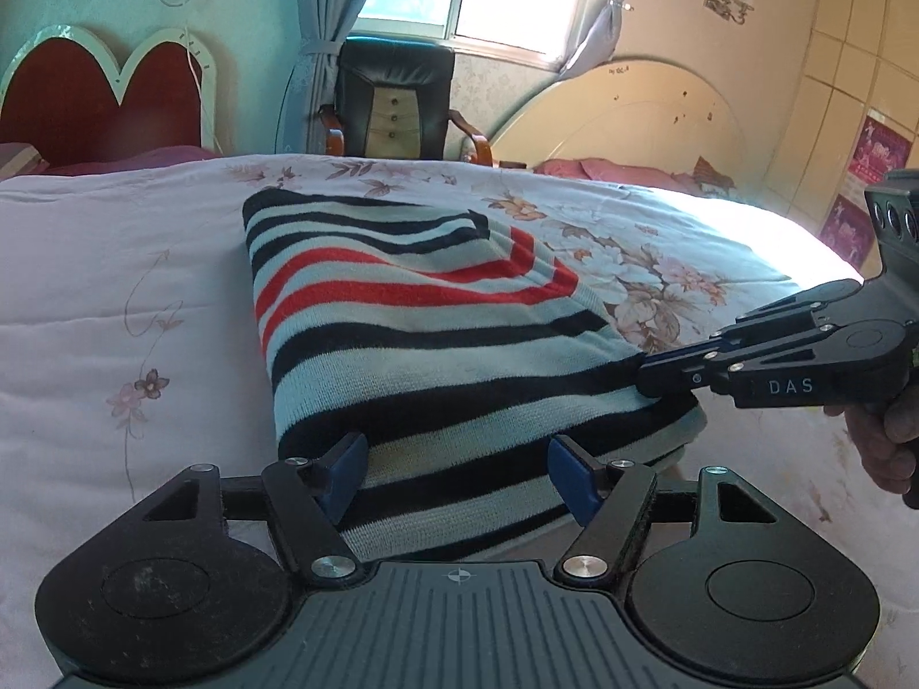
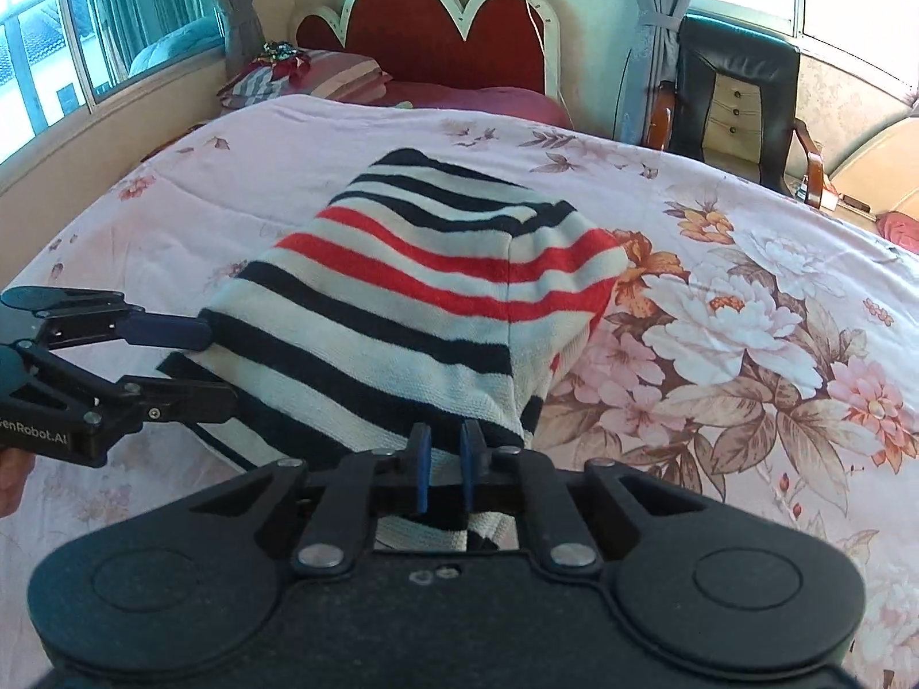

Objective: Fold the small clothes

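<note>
Right gripper (image 2: 443, 462): jaws are pinching shut on the near edge of the striped sweater (image 2: 425, 298) — the knit is running between the blue pads and hanging out behind them. The left wrist view confirms it: the right gripper (image 1: 646, 373) is biting the sweater's (image 1: 425, 356) right-hand corner, jaws closed on fabric.

Left gripper (image 1: 456, 473): jaws are standing wide, one blue pad on each side of the near hem, the pads not pressing on it. From the right wrist view the left gripper (image 2: 221, 359) is showing one finger lying over the top layer and the other at the edge lower down — straddling, not clamping, as far as I can tell.

Sweater is lying on the bed (image 1: 115, 287), on a pink floral quilt, roughly centred in front of both tools. It is already reading as a compact block: sides are looking turned in, a folded edge is running across the top near the red stripes, and no sleeve is sticking out. A seam-like line is running down the right half in the right wrist view.

Judgement: task is partly done. The width folds are looking complete; what is left is likely the lengthwise fold — near hem carried up over the far end — then flattening. The left side probably needs a grip first, or the lift is going to skew the stack.

Beyond the bed: red heart-shaped headboard (image 2: 442, 28), black chair (image 1: 393, 103) by the window.
</note>
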`<state>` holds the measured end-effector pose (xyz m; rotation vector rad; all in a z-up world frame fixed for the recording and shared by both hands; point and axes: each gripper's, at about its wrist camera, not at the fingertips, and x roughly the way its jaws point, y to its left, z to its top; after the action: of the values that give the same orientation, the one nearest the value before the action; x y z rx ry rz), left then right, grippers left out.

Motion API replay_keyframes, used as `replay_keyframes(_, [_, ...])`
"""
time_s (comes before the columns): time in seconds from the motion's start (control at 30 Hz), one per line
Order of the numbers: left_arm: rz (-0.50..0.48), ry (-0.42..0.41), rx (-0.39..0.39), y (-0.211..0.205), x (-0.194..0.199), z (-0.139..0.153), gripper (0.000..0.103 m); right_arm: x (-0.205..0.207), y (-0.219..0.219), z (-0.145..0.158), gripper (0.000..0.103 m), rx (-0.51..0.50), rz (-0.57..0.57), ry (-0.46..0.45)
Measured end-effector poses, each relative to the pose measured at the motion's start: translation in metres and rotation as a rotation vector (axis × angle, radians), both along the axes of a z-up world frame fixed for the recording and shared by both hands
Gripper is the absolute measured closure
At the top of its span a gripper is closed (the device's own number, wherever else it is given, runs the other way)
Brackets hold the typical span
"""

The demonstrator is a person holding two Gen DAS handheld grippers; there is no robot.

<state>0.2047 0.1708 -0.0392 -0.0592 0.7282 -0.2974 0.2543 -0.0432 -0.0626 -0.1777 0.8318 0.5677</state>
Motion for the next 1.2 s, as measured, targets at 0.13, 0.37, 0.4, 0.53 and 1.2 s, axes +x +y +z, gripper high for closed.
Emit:
replay_keyframes(0.13, [0.014,-0.016,0.022,-0.005,-0.007,-0.01,0.034,-0.003,-0.009,-0.016,0.103,-0.002,-0.026,0.025])
replay_keyframes(0.37, [0.067,-0.04,0.092,-0.017,-0.019,-0.006,0.034,-0.013,-0.024,-0.028,0.103,0.078,-0.113,0.027])
replay_keyframes(0.4, [0.082,-0.051,0.106,-0.02,-0.026,0.002,0.034,-0.016,-0.024,-0.023,0.095,0.078,-0.137,0.032])
replay_keyframes(0.53, [0.158,-0.148,0.138,-0.028,-0.07,0.036,0.002,-0.06,-0.046,0.016,0.015,0.17,-0.207,-0.103])
replay_keyframes(1.2, [0.227,-0.281,0.082,-0.07,-0.31,0.147,0.0,-0.305,-0.072,0.12,0.001,0.21,-0.243,-0.234])
